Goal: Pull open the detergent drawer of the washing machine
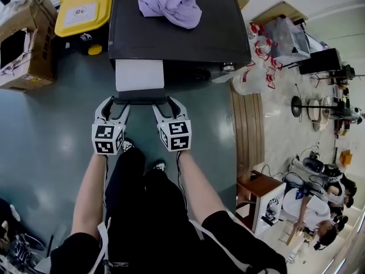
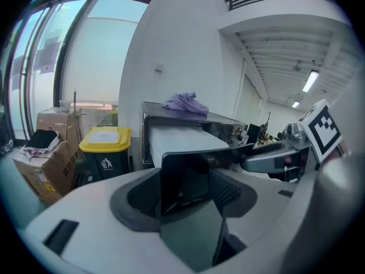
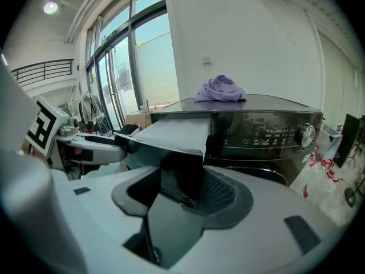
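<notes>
The black washing machine [image 1: 228, 33] stands in front of me, seen from above, with a purple cloth [image 1: 174, 1] on its lid. Its detergent drawer [image 1: 140, 75] sticks out toward me, white on top with a dark front panel [image 1: 141, 99]. My left gripper [image 1: 116, 103] straddles the panel's left end and my right gripper [image 1: 168, 103] its right end. In the left gripper view the dark panel [image 2: 185, 178] stands between the wide-set jaws of the left gripper [image 2: 185, 193]. The right gripper [image 3: 179, 196] likewise has the panel [image 3: 179, 178] between its jaws. Neither gripper's pads visibly press on it.
A yellow-lidded bin [image 1: 85, 13] and a cardboard box [image 1: 23, 39] stand left of the machine. Tied plastic bags [image 1: 256, 67] lie at its right, beside a wooden strip [image 1: 248, 130]. The machine's dial [image 3: 308, 135] is right of the drawer. People sit at the lower right [image 1: 311, 210].
</notes>
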### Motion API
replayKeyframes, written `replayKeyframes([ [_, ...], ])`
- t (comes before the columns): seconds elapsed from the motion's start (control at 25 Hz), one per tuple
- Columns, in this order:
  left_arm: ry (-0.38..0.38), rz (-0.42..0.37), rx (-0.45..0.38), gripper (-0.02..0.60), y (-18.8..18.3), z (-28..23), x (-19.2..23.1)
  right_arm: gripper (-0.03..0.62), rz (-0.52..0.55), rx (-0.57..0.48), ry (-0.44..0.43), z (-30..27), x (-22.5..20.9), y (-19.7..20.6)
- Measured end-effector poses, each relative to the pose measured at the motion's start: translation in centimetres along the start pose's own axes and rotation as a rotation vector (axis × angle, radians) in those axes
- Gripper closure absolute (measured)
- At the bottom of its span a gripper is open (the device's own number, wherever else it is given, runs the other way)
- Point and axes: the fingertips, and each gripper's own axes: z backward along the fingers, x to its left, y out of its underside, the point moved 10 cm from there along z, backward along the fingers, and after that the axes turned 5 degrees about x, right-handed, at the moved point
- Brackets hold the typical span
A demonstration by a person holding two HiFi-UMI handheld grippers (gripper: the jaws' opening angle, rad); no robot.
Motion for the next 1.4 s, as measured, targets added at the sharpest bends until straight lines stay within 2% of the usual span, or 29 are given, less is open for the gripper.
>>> replayKeyframes([
  [1.4, -0.015, -0.007, 0.012, 0.328, 2.8, 3.2, -1.9, 0.368, 0.003, 0.007, 0.004, 3.0, 2.0, 3.1],
])
